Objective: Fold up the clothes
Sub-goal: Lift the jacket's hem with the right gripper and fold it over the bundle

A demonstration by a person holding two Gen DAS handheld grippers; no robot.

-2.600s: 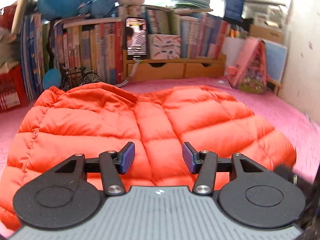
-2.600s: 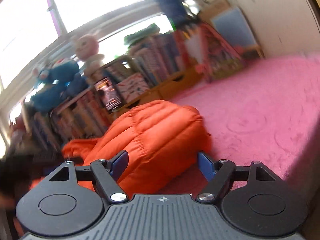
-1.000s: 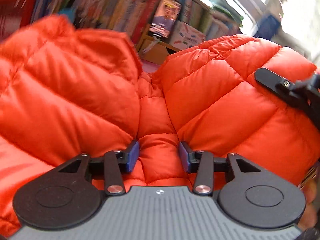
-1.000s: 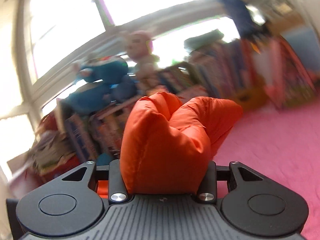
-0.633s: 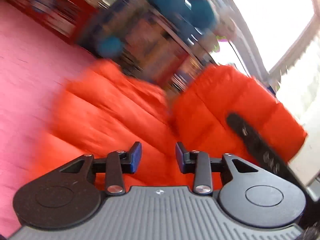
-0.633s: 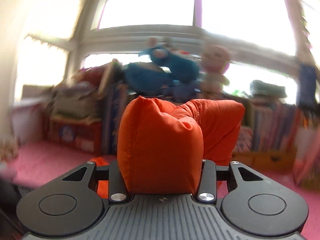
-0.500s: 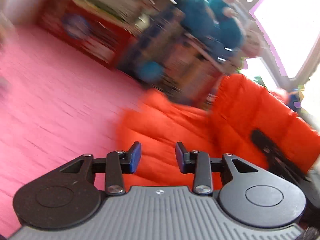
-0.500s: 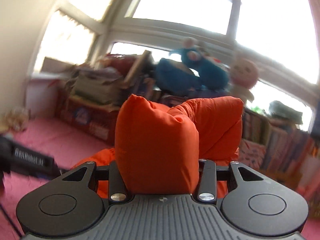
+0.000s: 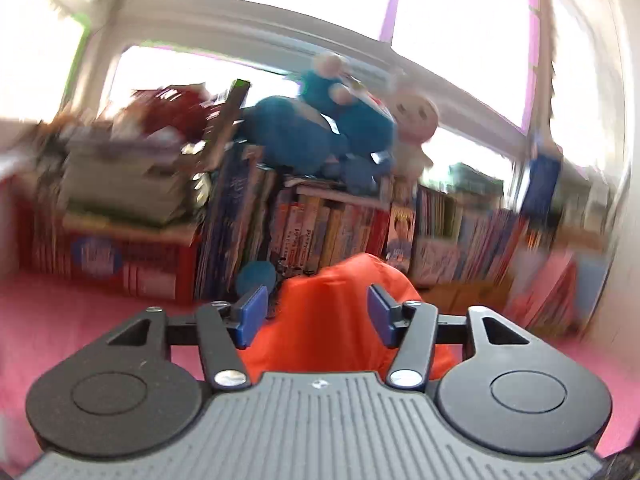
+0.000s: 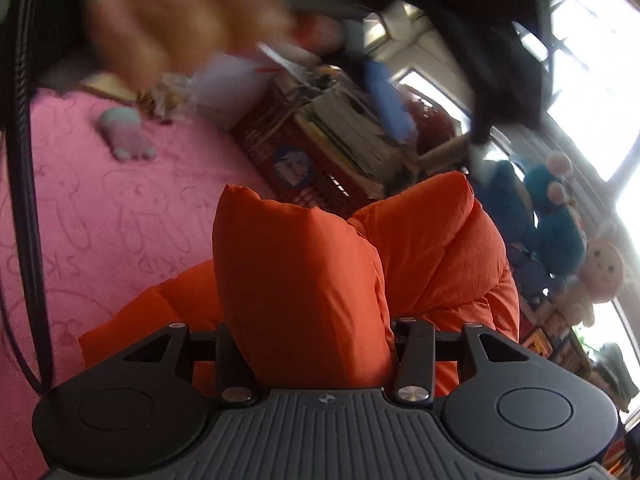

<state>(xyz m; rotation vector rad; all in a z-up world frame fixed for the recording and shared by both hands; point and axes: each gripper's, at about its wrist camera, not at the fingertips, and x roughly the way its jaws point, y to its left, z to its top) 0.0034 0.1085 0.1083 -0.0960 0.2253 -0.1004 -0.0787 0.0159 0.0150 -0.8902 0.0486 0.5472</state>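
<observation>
Left tool (image 9: 316, 315) lifted, opening; right tool (image 10: 310, 354) clamps jacket (image 10: 316, 280).

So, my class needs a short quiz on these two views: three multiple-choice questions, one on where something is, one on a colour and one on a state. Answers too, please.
1. Where do the blue plush toys sit?
A on top of the row of books
B on the floor
C between a gripper's fingers

2. What colour is the puffy jacket?
A blue
B orange
C white

3. What is the right gripper doing?
A standing empty
B holding a book
C clamping a fold of the jacket

Answers:
1 A: they rest above the book spines.
2 B: it is bright orange against the pink surface.
3 C: the fold bulges up from between its fingers.
</observation>
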